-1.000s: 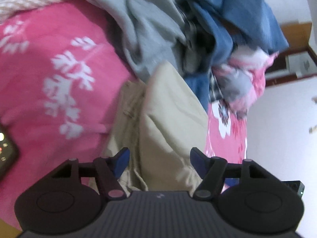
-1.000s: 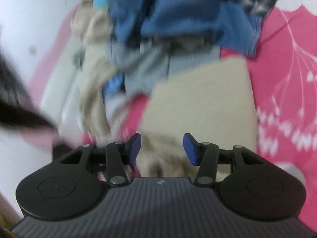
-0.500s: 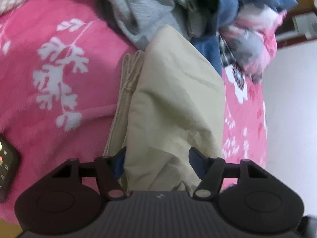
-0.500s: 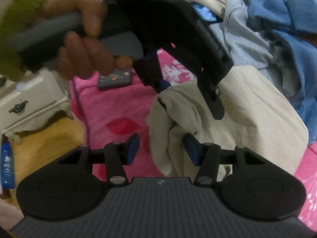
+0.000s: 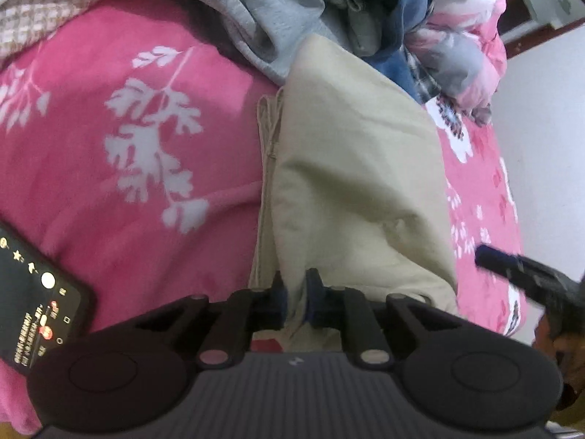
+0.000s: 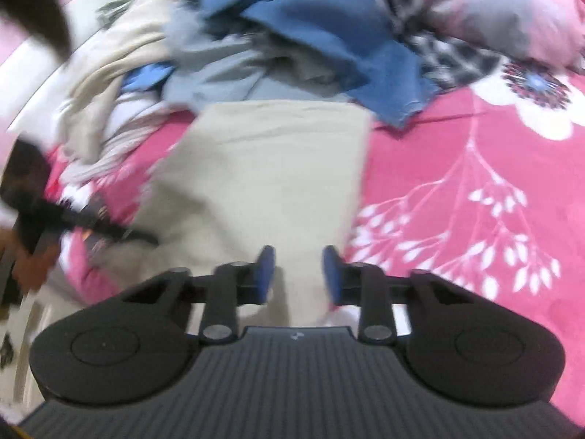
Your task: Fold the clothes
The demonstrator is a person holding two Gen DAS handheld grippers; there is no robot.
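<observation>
Beige garment point(image 5: 351, 168) lies partly folded on the pink bedspread point(image 5: 139, 190), long axis running away from both grippers toward the clothes pile point(image 6: 310, 29). Left gripper point(image 5: 295, 298): jaws closing, pinching the near hem at one corner. Right gripper point(image 6: 297, 274): jaws closing, cloth between them but pads not yet visibly pressing; both hands about equally near that edge.

Beige garment point(image 5: 351, 168), apparently folded, lies flat on pink floral bedspread point(image 5: 109, 146), far edge touching clothes pile point(image 5: 310, 7).
</observation>
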